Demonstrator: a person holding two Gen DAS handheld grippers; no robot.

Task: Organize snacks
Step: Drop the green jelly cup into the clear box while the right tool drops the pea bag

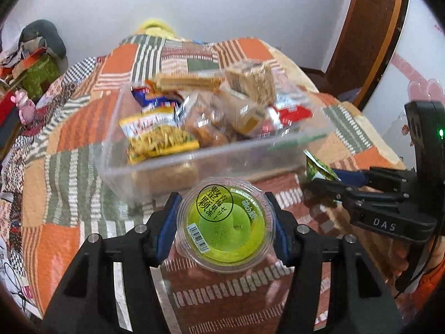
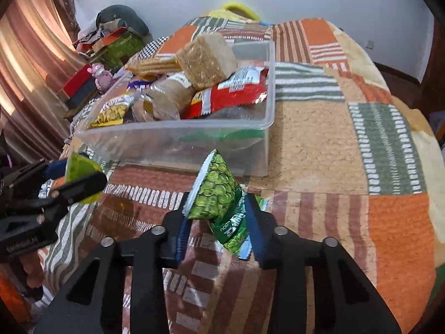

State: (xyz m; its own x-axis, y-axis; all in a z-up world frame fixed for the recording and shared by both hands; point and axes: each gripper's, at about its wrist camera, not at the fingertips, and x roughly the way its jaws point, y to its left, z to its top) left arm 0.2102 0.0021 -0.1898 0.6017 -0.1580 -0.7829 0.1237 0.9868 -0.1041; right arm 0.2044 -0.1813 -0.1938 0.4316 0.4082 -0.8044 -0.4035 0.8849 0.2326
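A round clear-plastic jelly cup with green lid is gripped by the left hand-held gripper, at 6 o'clock of the clear plastic snack-filled tub on the patchwork-quilted bed. A green pea-print foil snack packet is clamped by the right hand-held gripper.

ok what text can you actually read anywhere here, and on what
"DAS": right gripper body, white letters.
"整颗": black circle on the green jelly cup lid, held by the left gripper; smaller print and barcode digits too blurred.
Green pea packet: lettering upside down, unreadable.
Snack wrappers in the clear bin: too blurred.
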